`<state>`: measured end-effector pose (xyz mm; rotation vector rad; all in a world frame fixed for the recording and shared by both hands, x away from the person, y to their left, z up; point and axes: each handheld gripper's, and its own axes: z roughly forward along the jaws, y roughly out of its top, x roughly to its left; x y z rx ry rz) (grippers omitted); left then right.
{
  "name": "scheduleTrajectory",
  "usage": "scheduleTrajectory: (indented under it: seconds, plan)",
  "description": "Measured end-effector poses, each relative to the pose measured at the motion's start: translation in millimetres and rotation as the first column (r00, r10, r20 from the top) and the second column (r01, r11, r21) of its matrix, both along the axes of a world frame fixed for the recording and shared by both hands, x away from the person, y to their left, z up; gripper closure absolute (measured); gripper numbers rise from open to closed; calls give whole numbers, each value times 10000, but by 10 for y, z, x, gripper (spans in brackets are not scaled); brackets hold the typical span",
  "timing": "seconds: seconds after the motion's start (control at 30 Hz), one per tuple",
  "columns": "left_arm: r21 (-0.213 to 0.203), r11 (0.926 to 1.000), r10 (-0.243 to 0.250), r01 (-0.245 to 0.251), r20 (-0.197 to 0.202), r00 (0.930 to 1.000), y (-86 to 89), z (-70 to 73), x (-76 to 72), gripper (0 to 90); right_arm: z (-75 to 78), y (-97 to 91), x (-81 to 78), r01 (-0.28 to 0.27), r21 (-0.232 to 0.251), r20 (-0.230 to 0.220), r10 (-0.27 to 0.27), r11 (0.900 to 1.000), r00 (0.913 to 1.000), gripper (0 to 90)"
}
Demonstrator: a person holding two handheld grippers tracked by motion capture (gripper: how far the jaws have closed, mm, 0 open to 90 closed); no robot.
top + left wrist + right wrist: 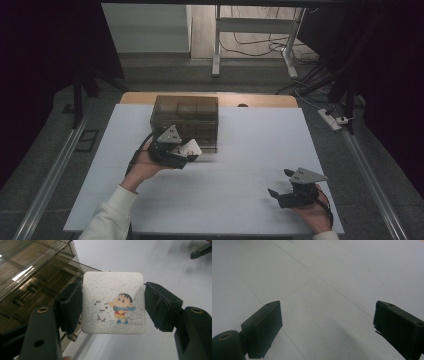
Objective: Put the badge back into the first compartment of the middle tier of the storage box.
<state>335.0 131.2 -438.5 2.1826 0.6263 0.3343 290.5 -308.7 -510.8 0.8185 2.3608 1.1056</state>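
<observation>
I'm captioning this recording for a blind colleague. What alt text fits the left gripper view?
The left gripper clamps a white square tissue pack printed with a cartoon boy, a snowman and a small dog. A smoky transparent drawer box stands at left on the white table.

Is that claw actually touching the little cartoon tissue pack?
Touching. The left gripper view shows the left claw with both jaws pressed against the sides of the tissue pack.
</observation>
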Motion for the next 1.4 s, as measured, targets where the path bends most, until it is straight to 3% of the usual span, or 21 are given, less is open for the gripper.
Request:
scheduleTrajectory:
  seconds: [0.8,1.4]
  plan:
    - [33,9948,1014,-1015,131,9948,254,-5,88,331,5,2,-2,-6,52,43,6,10000,10000,82]
    - [-16,9760,2177,-2177,-121,9759,508,-104,216,331,3,2,-4,-36,42,37,35,10000,10000,108]
